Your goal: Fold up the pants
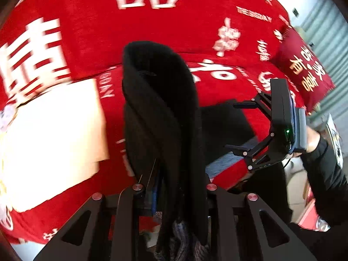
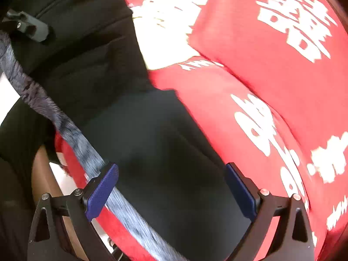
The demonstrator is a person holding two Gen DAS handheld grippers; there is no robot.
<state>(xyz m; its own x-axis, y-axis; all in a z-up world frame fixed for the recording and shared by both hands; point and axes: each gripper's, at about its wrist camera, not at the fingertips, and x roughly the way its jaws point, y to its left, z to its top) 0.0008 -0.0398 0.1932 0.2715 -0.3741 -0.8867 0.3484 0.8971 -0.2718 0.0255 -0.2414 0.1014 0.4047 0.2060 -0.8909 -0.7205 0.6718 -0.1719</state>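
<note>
Black pants point(image 1: 161, 117) clamped in left gripper point(image 1: 174, 187); right gripper point(image 2: 171, 187) fingers wide, empty; "TESIGIANY"-lettered red cover point(image 1: 152, 26).

A home living room: a sofa draped in a red plush cover with white Chinese characters point(image 1: 195, 32), with a matching red cushion lettered in gold point(image 1: 304, 69) at its end.
</note>
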